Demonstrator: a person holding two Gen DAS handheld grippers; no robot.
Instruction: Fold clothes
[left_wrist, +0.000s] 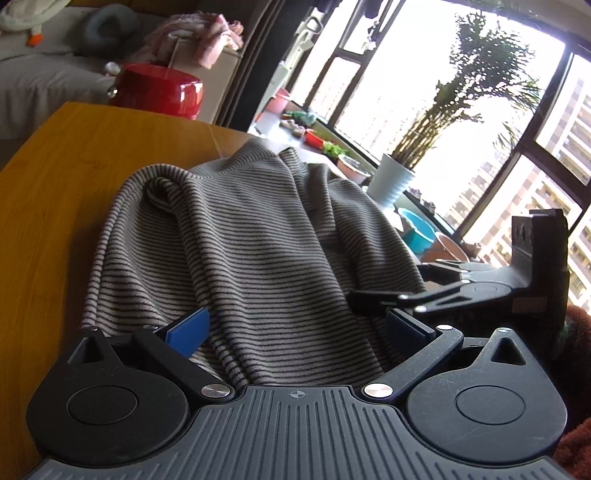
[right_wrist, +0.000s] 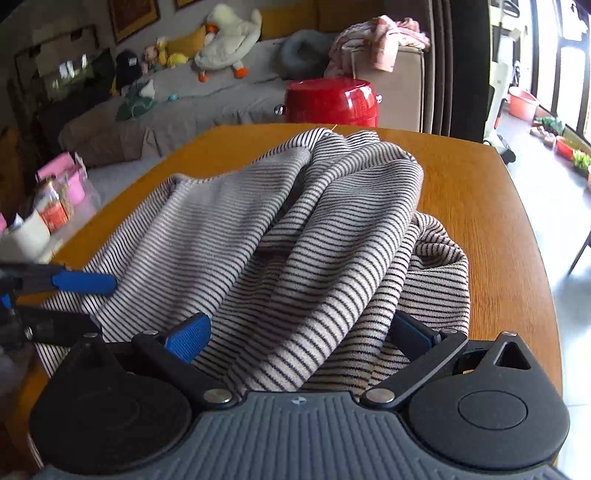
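- Living room by a tall window; wooden desk (right_wrist: 480, 192) in front, bearing the cloth.
- Nearest, in each wrist view: left gripper (left_wrist: 295, 328) and right gripper (right_wrist: 299, 332), jaws spread wide with cloth lying between the blue pads, not pinched.
- Striped garment (right_wrist: 295, 229) heaped on the desk, rumpled in soft ridges, not yet a flat folded stack.
- Likely light, limp and knit: bound to sag and stretch, not slippery, nothing fragile.
- Best held at a hem or seam edge, such as the flat edge on the left (right_wrist: 207, 181), one layer only.
- Farther off: red pot (right_wrist: 332, 101), grey sofa (right_wrist: 207, 107) with a plush duck (right_wrist: 229, 37); potted plant (left_wrist: 391, 181) by the window.
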